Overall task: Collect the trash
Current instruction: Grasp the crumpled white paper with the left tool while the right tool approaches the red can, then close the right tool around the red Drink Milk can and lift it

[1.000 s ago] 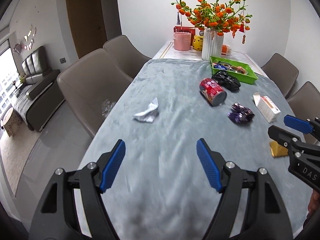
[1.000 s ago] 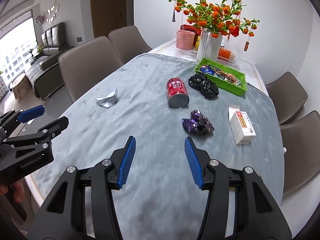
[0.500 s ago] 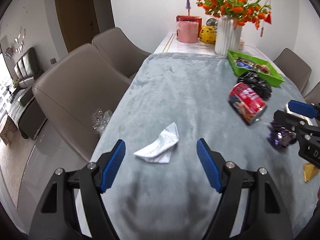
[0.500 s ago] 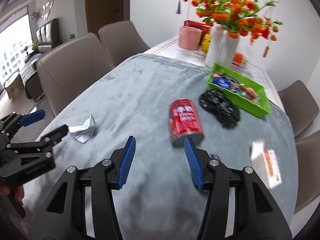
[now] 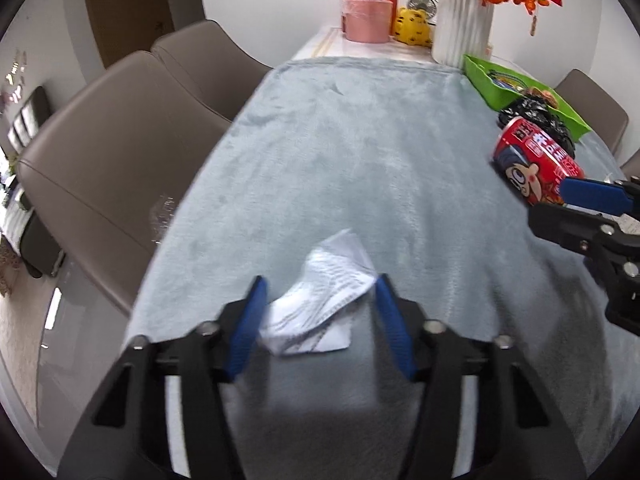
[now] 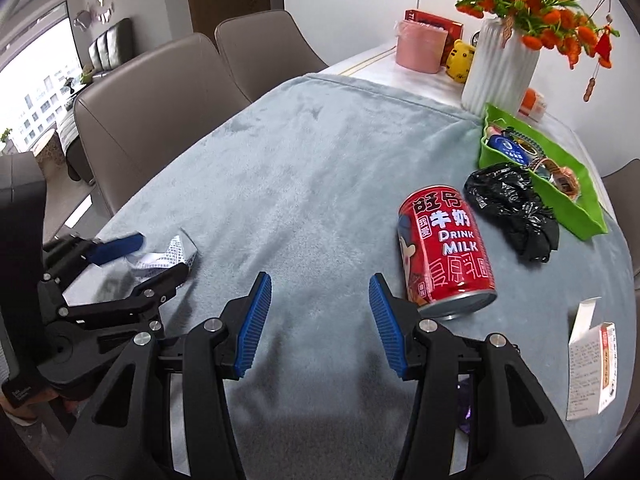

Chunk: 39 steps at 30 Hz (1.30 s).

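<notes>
My left tool (image 5: 318,292) gapes around the crumpled paper (image 5: 320,312) near the table's (image 5: 360,140) left edge (featherlight, floppy), so I'd pinch its bunched middle.

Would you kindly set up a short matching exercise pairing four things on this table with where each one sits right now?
Things:
1. crumpled paper
2. red milk can
3. black plastic bag
4. white vase

Places:
A. against the green tray
B. between the open left gripper fingers
C. far end, beyond the grey cloth
D. lying beside the right gripper

Pairs: 1-B, 2-D, 3-A, 4-C
</notes>
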Available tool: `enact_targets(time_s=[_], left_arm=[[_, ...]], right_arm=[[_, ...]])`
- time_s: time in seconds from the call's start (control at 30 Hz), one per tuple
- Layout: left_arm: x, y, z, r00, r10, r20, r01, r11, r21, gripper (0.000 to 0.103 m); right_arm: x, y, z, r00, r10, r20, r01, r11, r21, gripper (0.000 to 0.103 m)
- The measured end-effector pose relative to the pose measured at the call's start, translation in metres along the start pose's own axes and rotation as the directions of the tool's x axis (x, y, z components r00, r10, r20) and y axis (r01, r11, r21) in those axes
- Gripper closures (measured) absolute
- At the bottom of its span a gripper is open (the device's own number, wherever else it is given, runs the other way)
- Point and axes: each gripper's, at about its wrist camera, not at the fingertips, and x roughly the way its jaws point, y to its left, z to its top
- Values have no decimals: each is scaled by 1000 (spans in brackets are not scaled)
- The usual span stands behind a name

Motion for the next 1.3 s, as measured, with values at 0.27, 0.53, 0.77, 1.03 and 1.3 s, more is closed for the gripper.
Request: enact_targets(time_s=[0.27,0.53,0.77,1.03,1.3], left_arm=[[3,-8,6,999,-42,2,42,999,-15,81],[-13,-16,14,998,-62,33,62,998,-5,91],[-23,-35,29,992,-102,78,102,995,4,91],[-10,-55,48,988,-122,97,125,992,-19,91],[11,-69,50,988,-133,73,135,991,-23,91]], right_arm=[[2,-10,-1,1000,4,1,-4,1000,9,54],[-9,-20,-1,1000,-13,19,13,1000,17,54],[-16,-41,7,997,-68,49,67,997,29,45],[2,-67,16,992,-116,48,116,993,-2,37],[40,-83,5,995,-94,-27,94,995,12,36]])
